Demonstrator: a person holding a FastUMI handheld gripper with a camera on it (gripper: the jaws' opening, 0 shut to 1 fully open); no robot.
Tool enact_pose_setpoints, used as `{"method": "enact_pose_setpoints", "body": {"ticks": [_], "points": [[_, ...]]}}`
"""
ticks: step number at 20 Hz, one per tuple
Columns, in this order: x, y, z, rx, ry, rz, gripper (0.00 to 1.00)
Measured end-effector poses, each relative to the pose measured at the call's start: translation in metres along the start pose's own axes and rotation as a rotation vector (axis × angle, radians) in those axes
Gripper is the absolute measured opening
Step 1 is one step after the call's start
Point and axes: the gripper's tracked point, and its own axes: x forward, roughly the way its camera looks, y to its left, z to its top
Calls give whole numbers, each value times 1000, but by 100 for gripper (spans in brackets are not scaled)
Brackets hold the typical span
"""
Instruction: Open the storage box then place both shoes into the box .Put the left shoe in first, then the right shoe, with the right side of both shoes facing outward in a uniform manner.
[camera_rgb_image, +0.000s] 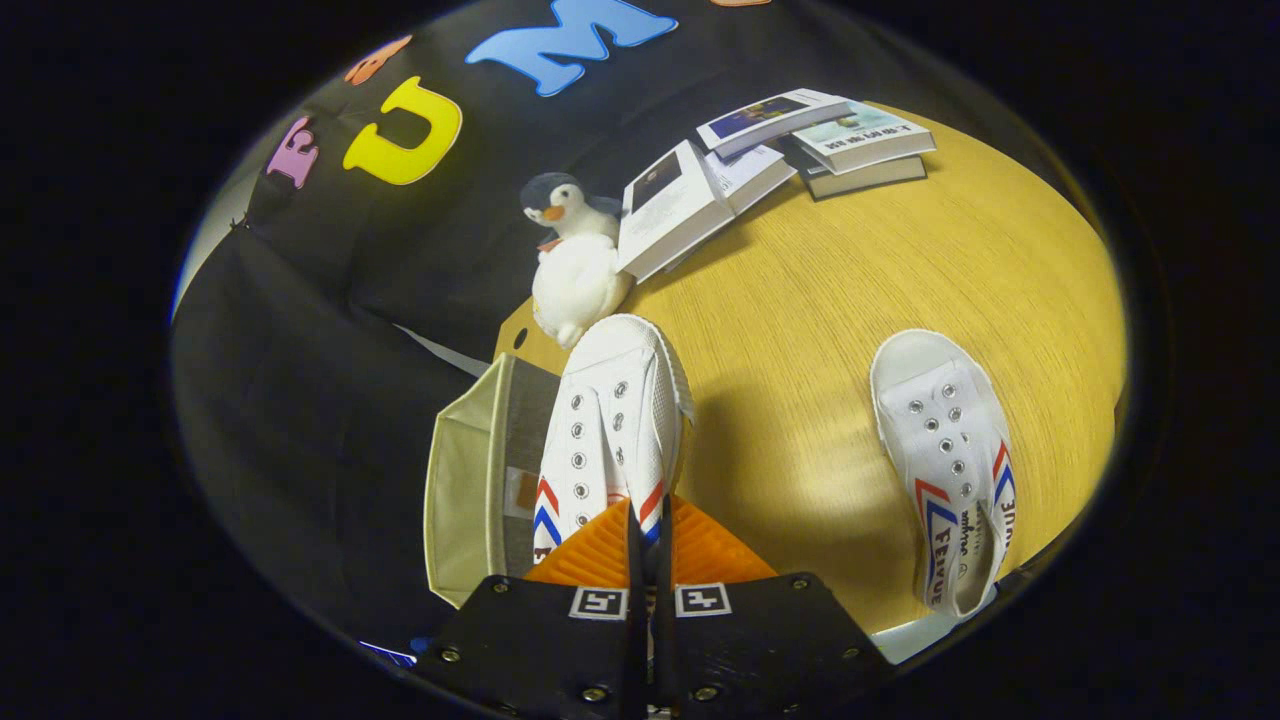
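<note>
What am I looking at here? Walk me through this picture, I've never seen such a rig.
The camera rides on a hand-held two-finger gripper and looks forward along its fingers, which is why the picture bulges. The fingers are closed on the heel end of a white shoe, lifted and pointing away. Beside that shoe sits an open beige storage box at the edge of a wooden table. A second white shoe lies flat on the table to the other side. Beyond them are a penguin plush toy and a few books.

Wooden table (850, 300): shoe (950, 460), books (780, 150), penguin (575, 260).
</note>
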Motion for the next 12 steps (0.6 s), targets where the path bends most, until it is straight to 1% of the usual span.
{"method": "enact_pose_setpoints", "body": {"ticks": [7,12], "points": [[-6,62,8,-41,-23,62,3],[5,97,2,-53,-5,85,3]]}}
